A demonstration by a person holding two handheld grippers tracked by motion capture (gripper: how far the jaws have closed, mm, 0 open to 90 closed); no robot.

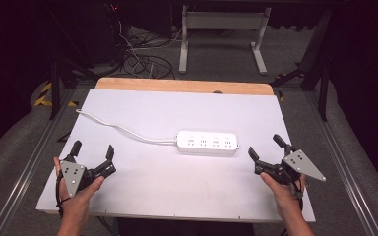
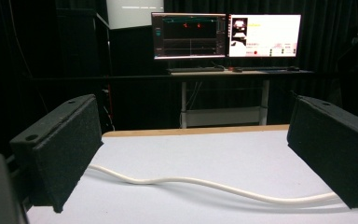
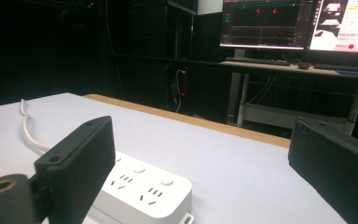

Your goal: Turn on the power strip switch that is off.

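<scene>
high view: your long white plastic power strip (image 1: 207, 142), sockets facing up, lies mid-table on the white tabletop (image 1: 177, 108), its white cord (image 1: 123, 129) trailing left; your left gripper (image 1: 93, 153) and right gripper (image 1: 265, 147) flank it, jaws spread, holding nothing.

Dark curtained room; two lit monitors (image 2: 226, 36) on a desk (image 2: 242, 73) beyond the surface's far edge; grey floor (image 1: 10, 147).
</scene>
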